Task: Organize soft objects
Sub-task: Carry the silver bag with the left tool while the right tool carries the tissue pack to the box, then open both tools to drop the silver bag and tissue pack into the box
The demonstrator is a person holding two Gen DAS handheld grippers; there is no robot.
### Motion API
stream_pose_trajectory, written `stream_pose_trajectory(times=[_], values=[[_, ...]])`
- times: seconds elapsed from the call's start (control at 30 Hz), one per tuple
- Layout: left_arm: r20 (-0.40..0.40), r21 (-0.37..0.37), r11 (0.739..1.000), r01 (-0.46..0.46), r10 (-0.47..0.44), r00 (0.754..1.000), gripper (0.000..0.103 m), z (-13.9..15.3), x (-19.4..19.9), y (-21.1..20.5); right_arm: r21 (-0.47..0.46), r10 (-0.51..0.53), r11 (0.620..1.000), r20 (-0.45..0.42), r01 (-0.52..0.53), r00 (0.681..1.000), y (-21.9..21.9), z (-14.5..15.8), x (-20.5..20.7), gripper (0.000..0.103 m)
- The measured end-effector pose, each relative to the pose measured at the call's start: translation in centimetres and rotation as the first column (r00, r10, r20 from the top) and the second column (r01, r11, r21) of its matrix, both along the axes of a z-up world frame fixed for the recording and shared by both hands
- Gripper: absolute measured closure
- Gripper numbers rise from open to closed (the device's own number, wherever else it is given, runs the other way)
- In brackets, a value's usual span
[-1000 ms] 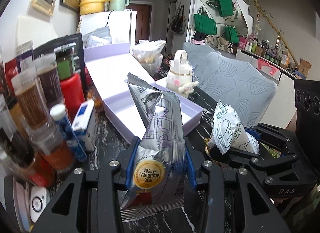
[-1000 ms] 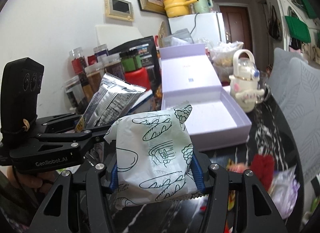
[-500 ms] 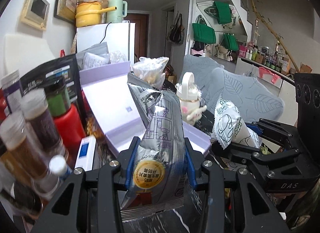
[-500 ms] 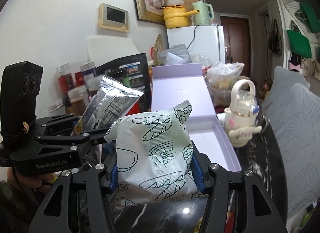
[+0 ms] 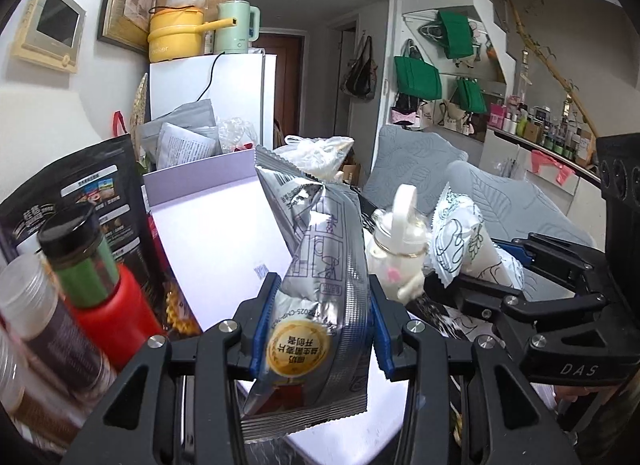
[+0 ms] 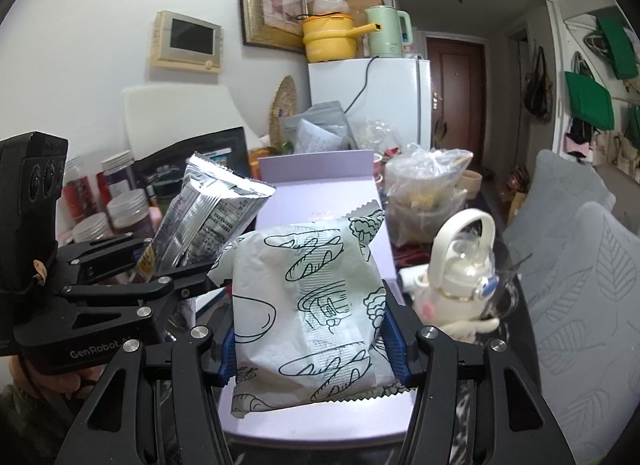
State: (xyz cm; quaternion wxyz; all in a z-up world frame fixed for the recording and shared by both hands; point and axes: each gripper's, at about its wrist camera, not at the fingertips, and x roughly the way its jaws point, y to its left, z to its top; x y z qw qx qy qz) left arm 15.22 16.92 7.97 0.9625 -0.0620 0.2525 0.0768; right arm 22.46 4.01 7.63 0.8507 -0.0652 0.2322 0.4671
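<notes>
With your left gripper (image 5: 322,329) pinching the silver packet (image 5: 320,289) and your right gripper (image 6: 312,345) clamped on the bread pouch (image 6: 308,305), both over the lilac box (image 6: 320,421); lower well inside its walls before releasing.

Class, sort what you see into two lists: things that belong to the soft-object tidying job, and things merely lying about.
Job:
silver foil snack packet in left gripper
white bread-print packet in right gripper
open lilac box

Lying about:
red bottle
white kettle-shaped toy
yellow pot

Lilac box (image 6: 320,201) floor mostly behind the white packet (image 6: 312,321)
</notes>
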Motion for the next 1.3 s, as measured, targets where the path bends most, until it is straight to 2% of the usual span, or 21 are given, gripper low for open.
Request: stream_pose_trajectory(times=[0.2,0.43,0.73,0.8,0.83,0.87,0.93,0.97,1.13,1.3], values=[[-0.049,0.009,0.999,-0.034,0.035,0.998,0.062,-1.3,2.8,1.4,-0.043,0.002,0.999,0.001,-0.002,1.0,2.2,-0.4,2.5,0.046],[-0.15,-0.009,0.999,-0.045,0.043,0.988,0.062,-4.6,5.3,2.9,-0.107,-0.001,0.994,-0.041,-0.004,0.999,4.7,-3.0,4.5,0.046],[-0.163,0.027,0.999,-0.034,0.038,0.986,0.061,-6.2,6.7,3.0,-0.154,-0.035,0.988,-0.034,0.029,0.999,6.4,-4.3,5.9,0.045],[-0.183,0.03,0.999,-0.045,0.05,0.982,0.061,-6.5,7.1,3.2,-0.168,-0.048,0.985,-0.032,0.042,0.998,6.5,-4.6,6.1,0.042],[-0.2,0.039,0.997,-0.073,0.079,0.977,0.061,-6.6,7.4,3.3,-0.176,-0.056,0.983,-0.03,0.049,0.998,6.6,-4.8,6.1,0.037],[-0.21,0.043,0.995,-0.095,0.102,0.972,0.057,-6.7,7.4,3.5,-0.182,-0.068,0.981,-0.019,0.064,0.997,6.6,-4.9,6.1,0.031],[-0.223,0.042,0.992,-0.119,0.125,0.967,0.038,-6.9,7.6,3.8,-0.181,-0.082,0.98,0.014,0.083,0.997,6.3,-4.8,5.9,0.026],[-0.227,0.038,0.991,-0.127,0.132,0.965,0.023,-7.0,7.7,4.0,-0.18,-0.083,0.98,0.024,0.086,0.996,6.2,-4.8,5.8,0.025],[-0.215,0.032,0.988,-0.152,0.155,0.964,0.022,-6.5,7.1,4.1,-0.183,-0.094,0.978,0.022,0.097,0.995,5.6,-4.4,5.8,0.025],[-0.196,0.057,0.987,-0.154,0.162,0.967,0.022,-5.2,6.0,3.6,-0.175,-0.1,0.979,0.012,0.101,0.995,4.9,-3.9,5.5,0.025]])
